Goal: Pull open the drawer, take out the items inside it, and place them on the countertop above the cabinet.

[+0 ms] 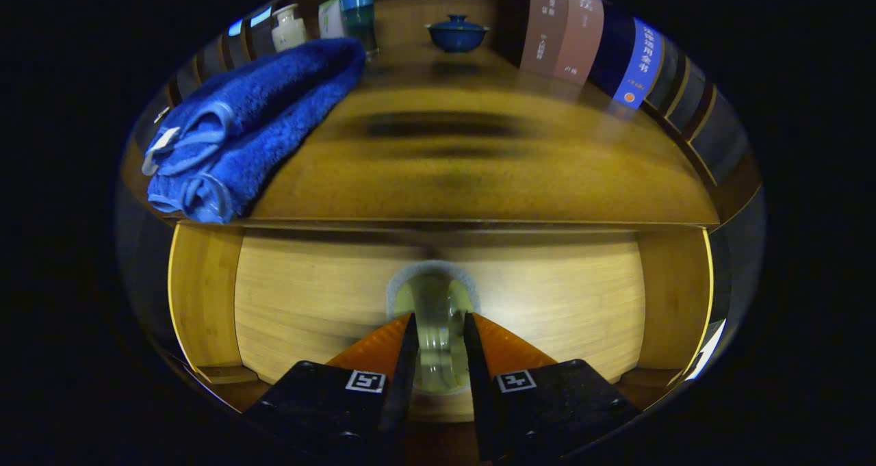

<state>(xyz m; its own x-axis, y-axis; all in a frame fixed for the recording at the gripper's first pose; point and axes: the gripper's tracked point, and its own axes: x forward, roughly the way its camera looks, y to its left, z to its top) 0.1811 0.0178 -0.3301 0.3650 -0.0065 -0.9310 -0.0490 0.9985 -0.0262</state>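
My claw (439,329) pinches the drawer's handle, fingers narrowed on either side of it.

Both orange-and-black fingers (373,350) press on a smooth, glassy, rounded handle (438,308), which sits in an arched cut-out in the pale wood-grain drawer front (308,302). The drawer looks closed or nearly so, set under the front edge of the bench (479,178), whose top is glossy, warm-toned wood. A folded, plush blue towel (253,120) lies along the bench's left edge, reaching its front-left corner. At the back edge stand a dark blue lidded bowl (456,33), a small pale bottle (288,28) and a teal-topped container (358,16); upright books (592,42) line the right side.
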